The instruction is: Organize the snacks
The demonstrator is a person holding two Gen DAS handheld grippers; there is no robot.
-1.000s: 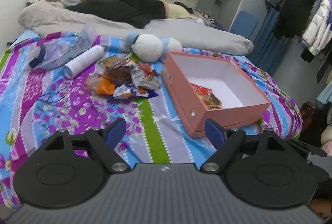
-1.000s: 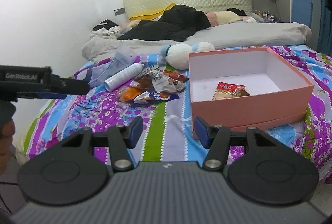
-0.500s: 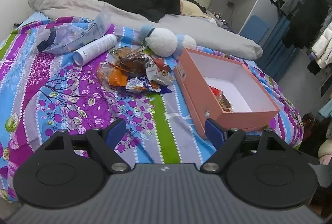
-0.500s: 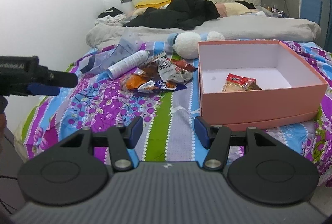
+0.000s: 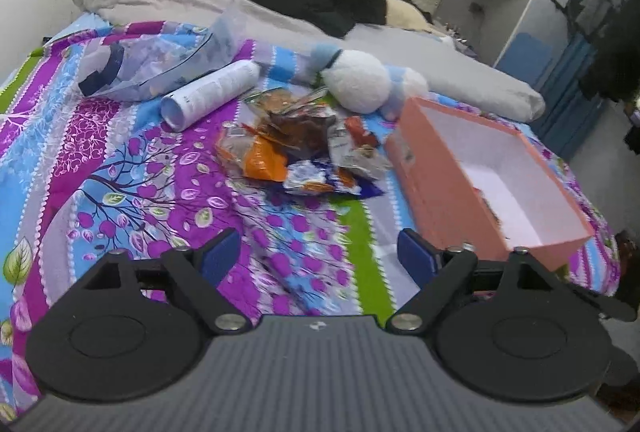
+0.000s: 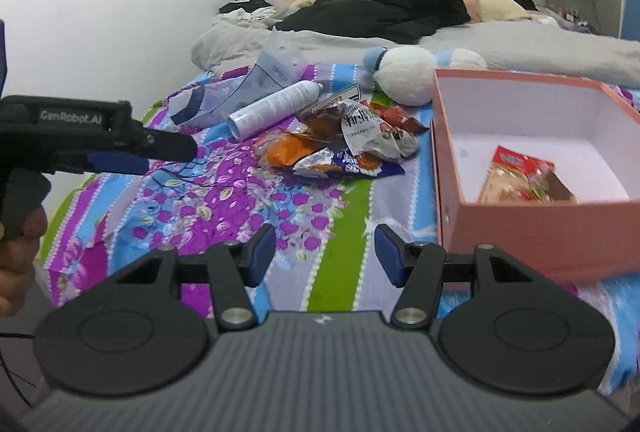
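Left wrist view | snack pile (image 5: 304,148) seen ahead of left gripper (image 5: 318,258), left of box (image 5: 452,188) | jaws wide, opening, empty | right gripper (image 6: 325,254) half-open, empty

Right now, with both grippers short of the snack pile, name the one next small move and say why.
Probably ease the left gripper forward to the snack pile. Its jaws are opening with nothing between them, the wrappers lie loose on the bedspread beside the pink box, and only one packet is inside.
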